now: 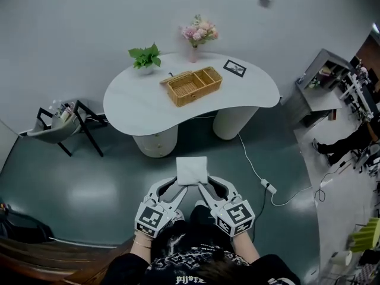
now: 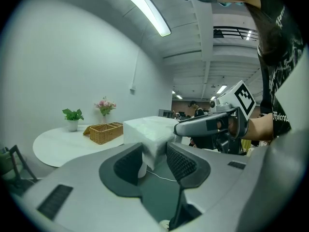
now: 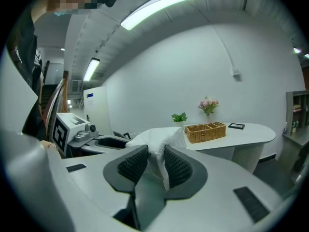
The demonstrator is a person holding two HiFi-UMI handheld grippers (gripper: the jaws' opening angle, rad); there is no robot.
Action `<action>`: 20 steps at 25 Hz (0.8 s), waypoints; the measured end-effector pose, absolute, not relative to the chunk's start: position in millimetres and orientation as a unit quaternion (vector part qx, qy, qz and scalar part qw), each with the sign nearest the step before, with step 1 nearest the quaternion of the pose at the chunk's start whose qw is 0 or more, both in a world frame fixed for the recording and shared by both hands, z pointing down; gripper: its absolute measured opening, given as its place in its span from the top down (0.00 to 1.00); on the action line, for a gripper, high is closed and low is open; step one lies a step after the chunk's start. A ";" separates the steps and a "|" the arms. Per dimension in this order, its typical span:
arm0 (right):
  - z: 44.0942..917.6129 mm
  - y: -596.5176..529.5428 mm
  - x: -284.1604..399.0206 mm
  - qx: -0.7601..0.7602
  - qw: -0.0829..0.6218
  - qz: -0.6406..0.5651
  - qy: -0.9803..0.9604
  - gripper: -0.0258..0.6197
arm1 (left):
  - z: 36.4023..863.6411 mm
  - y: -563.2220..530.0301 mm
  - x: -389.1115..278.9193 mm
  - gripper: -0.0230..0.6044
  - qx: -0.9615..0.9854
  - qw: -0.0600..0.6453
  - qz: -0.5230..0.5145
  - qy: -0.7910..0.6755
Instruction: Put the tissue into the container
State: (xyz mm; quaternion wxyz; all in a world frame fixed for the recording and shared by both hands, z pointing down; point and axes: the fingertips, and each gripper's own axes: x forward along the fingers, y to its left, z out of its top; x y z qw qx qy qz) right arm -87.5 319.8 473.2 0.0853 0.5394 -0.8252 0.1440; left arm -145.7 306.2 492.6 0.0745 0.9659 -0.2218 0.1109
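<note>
A white tissue pack (image 1: pixel 192 170) hangs in the air between my two grippers, well short of the table. My left gripper (image 1: pixel 176 183) is shut on its left corner, and in the left gripper view the tissue pack (image 2: pixel 147 132) sits between the dark pads. My right gripper (image 1: pixel 206 183) is shut on the other corner; the tissue pack (image 3: pixel 158 141) bulges above that gripper's pads in the right gripper view. The container, a woven wicker basket (image 1: pixel 194 85) with compartments, stands on the white table (image 1: pixel 136 105).
On the table are a potted green plant (image 1: pixel 146 57), a vase of pink flowers (image 1: pixel 199 35) and a small framed picture (image 1: pixel 234 68). A dark chair (image 1: pixel 62 125) stands to the table's left. A white cable (image 1: pixel 256 171) runs across the floor on the right.
</note>
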 end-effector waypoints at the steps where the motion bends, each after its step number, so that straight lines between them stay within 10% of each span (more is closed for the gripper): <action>1: 473.2 316.6 -87.8 0.539 0.085 0.144 -0.825 0.76 | 492.6 303.0 -146.0 0.69 0.966 0.075 0.111 -0.222; 20: 477.9 209.7 -42.0 0.505 0.092 0.146 -0.846 0.76 | 499.6 202.4 -101.6 0.69 0.955 0.105 0.104 -0.258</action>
